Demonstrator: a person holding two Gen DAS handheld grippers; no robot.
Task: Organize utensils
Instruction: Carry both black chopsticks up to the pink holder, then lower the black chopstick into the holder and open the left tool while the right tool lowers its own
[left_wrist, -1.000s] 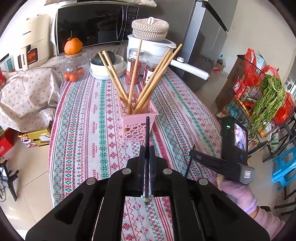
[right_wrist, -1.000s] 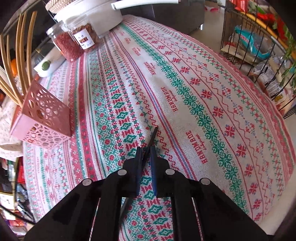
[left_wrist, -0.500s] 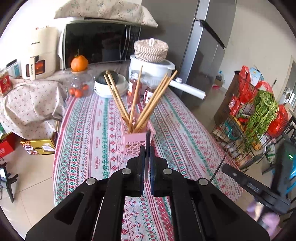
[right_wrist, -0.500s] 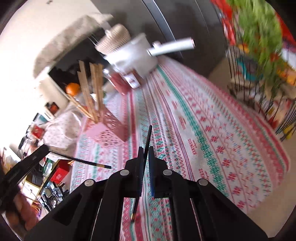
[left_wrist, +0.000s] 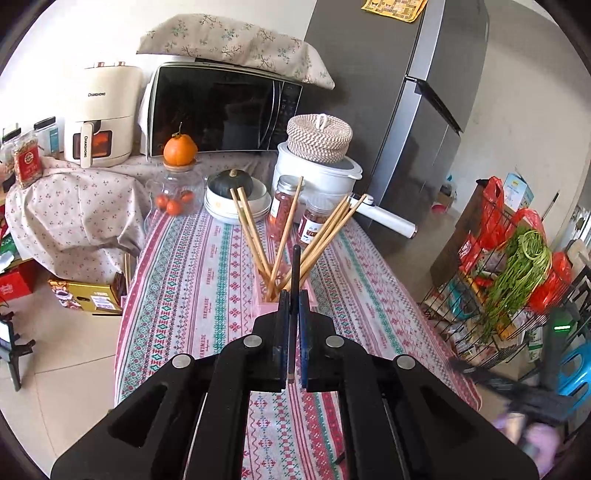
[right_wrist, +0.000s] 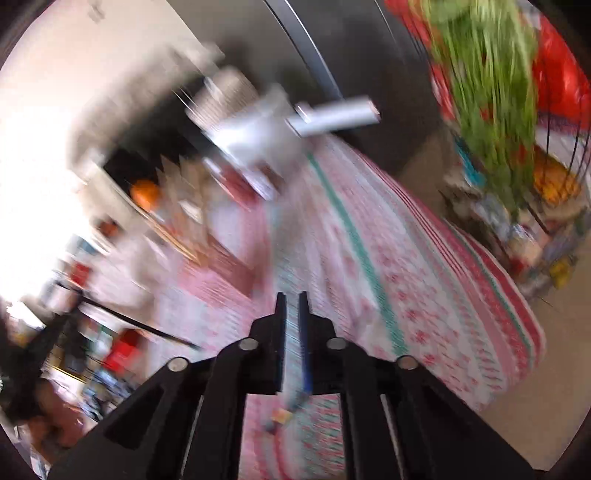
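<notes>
Black chopstick (left_wrist: 295, 266) upright between left gripper (left_wrist: 292, 314) jaws — pink holder (left_wrist: 309, 295) just beyond.

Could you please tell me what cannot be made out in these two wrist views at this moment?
- Pink holder: left wrist view, mostly hidden behind the left gripper and its black chopstick.
- Right gripper: right wrist view, motion blur; whether anything sits between its fingers cannot be told.
- Jar labels: left wrist view, too small to read.
- Right gripper body: left wrist view, blurred and cut off by the frame edge.
</notes>
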